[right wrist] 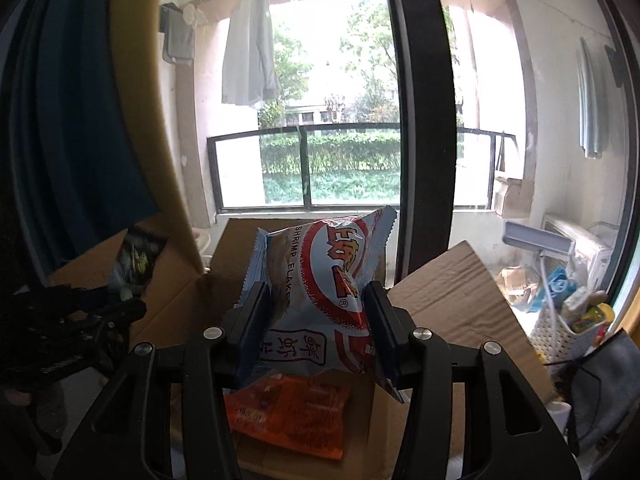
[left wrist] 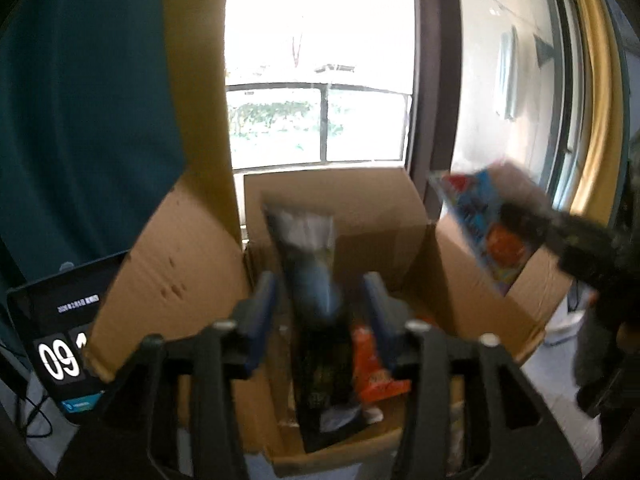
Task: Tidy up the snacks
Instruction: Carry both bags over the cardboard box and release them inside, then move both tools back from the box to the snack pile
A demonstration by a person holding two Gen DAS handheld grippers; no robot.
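Observation:
An open cardboard box (left wrist: 360, 196) stands before a window. Over it my left gripper (left wrist: 320, 286) is open: a dark snack bag (left wrist: 320, 360) stands blurred between the blue pads (left wrist: 262, 304), with a gap on each side. An orange packet (left wrist: 372, 368) lies in the box beside the dark bag, and the right wrist view shows the orange packet (right wrist: 288, 412) too. My right gripper (right wrist: 318, 292) is shut on a white and red shrimp flakes bag (right wrist: 320, 264), held above the box (right wrist: 448, 288). From the left wrist view that bag (left wrist: 480, 220) hangs over the right flap.
A dark screen showing clock digits (left wrist: 60, 352) stands left of the box. Teal and yellow curtains (right wrist: 80, 120) hang at the left. Behind the glass are a railing, hanging laundry (right wrist: 248, 48) and a white basket (right wrist: 556, 332) among clutter at the right.

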